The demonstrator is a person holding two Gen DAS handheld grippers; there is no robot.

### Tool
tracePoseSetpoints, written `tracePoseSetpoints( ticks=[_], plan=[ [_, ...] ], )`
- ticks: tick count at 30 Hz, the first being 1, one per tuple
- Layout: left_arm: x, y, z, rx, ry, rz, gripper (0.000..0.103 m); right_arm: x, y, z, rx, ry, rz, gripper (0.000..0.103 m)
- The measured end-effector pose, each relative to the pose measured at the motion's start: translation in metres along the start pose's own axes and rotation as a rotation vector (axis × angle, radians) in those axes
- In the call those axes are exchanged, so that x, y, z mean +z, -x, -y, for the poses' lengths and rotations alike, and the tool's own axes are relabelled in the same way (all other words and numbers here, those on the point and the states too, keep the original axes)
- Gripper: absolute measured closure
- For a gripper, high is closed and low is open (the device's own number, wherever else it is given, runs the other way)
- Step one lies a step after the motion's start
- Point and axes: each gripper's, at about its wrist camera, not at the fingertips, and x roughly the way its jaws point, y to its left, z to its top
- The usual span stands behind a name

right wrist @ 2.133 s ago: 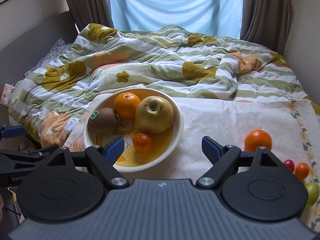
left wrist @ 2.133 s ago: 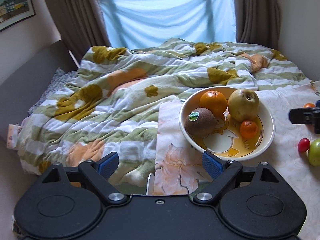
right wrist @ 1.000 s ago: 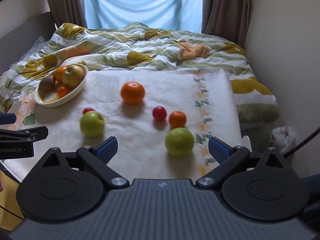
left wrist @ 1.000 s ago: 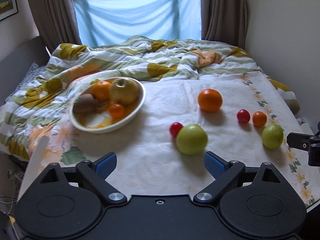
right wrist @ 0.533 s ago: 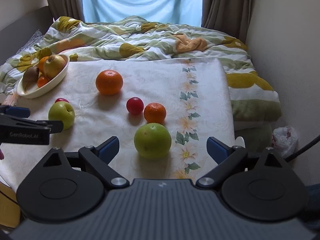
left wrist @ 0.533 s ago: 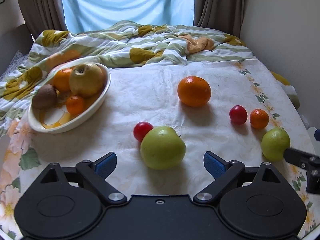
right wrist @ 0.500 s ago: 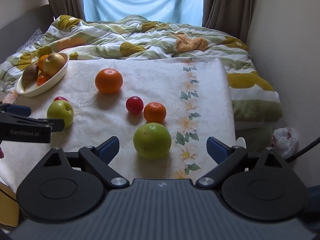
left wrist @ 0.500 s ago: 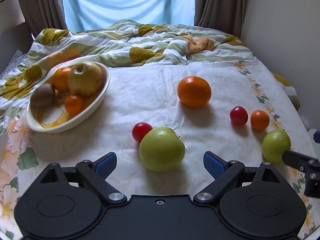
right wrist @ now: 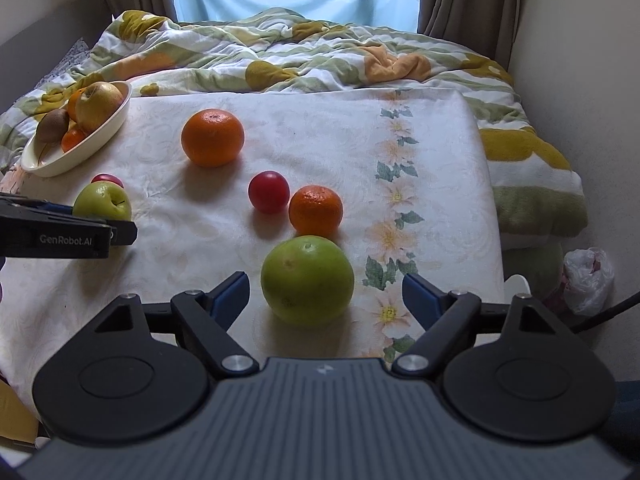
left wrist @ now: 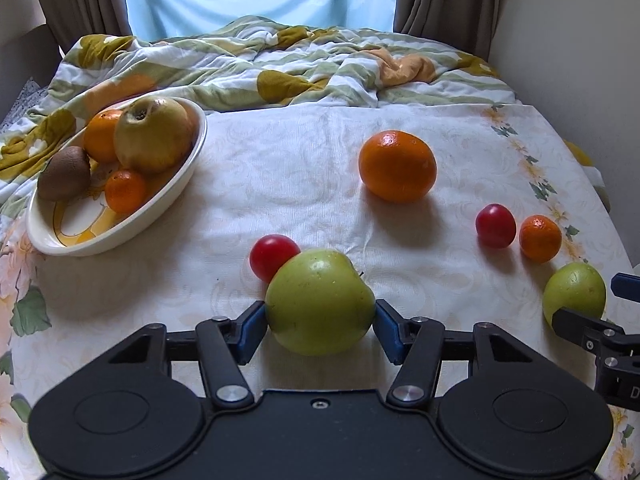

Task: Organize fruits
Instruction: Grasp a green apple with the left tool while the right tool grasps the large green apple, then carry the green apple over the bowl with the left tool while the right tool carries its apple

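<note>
The left gripper (left wrist: pixel 320 322) had just been closing, and its blue pads (left wrist: pixel 251 330) pressed on both flanks of the green apple (left wrist: pixel 320 300) at lower centre of the left wrist view — a pinch, the apple resting on the floral cloth (left wrist: pixel 280 184). A red fruit (left wrist: pixel 271 254) sat half hidden behind the apple, touching it. The right gripper (right wrist: pixel 326 300) had also just been closing, yet stood spread, clear of the round green fruit (right wrist: pixel 307 280) between its pads. Beyond that lay a small orange (right wrist: pixel 316 210), another red fruit (right wrist: pixel 268 191) and a big orange (right wrist: pixel 212 137). At upper left the bowl (right wrist: pixel 96 140) — rim partly cut by bedding — held a kiwi, oranges and a yellowish apple. The left gripper's body entered from the frame's left edge, cropped there.
</note>
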Motion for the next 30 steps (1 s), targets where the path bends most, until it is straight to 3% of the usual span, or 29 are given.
tracePoseSetpoints(
  ticks=[13, 16, 30],
  plan=[
    [-0.005, 0.003, 0.003, 0.002, -0.036, 0.004, 0.041, 0.003, -0.014, -0.006, 0.030, 0.007, -0.029, 0.023],
    [-0.008, 0.005, 0.002, 0.000, -0.034, 0.004, 0.042, 0.003, -0.017, -0.008, 0.027, 0.018, -0.034, 0.034],
    [-0.019, 0.025, 0.003, -0.006, -0.019, 0.033, 0.042, 0.003, -0.005, -0.013, 0.035, 0.012, -0.014, 0.034]
  ],
)
